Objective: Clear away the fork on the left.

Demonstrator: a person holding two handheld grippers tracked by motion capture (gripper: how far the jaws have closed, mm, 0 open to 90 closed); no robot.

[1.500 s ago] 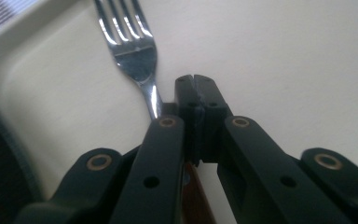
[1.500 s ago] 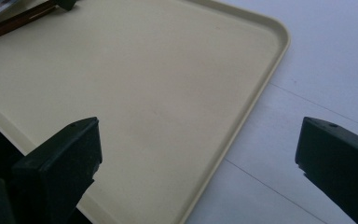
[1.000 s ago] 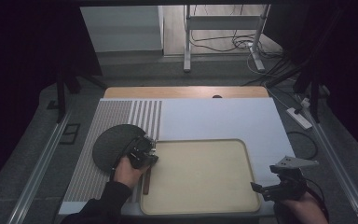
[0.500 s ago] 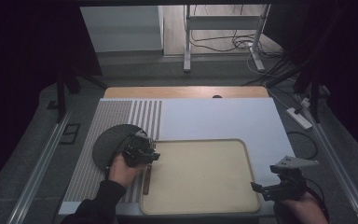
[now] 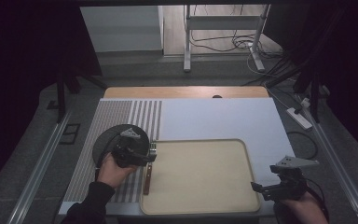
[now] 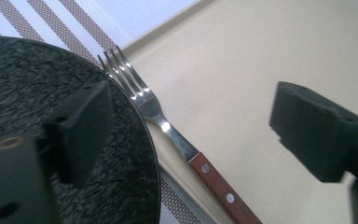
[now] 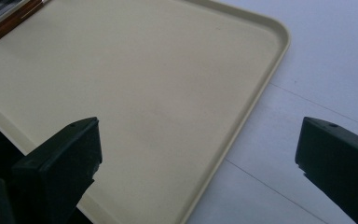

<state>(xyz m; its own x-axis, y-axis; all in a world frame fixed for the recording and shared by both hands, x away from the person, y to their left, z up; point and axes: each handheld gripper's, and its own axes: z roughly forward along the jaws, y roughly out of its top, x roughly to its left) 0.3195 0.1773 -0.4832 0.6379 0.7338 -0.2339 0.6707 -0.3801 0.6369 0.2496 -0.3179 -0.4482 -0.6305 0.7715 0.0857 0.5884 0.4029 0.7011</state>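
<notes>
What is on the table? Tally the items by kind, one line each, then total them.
Black plate: 1
Fork, wooden handle: 1
Beige tray: 1
Striped placemat: 1
Total: 4

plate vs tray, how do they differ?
The plate is round, black and speckled; the tray is a beige rectangle with rounded corners. The plate is the smaller of the two. The plate lies on the striped mat under the left gripper; the tray lies mostly on the plain white mat. Both lie flat and carry nothing; the fork lies between them.
</notes>
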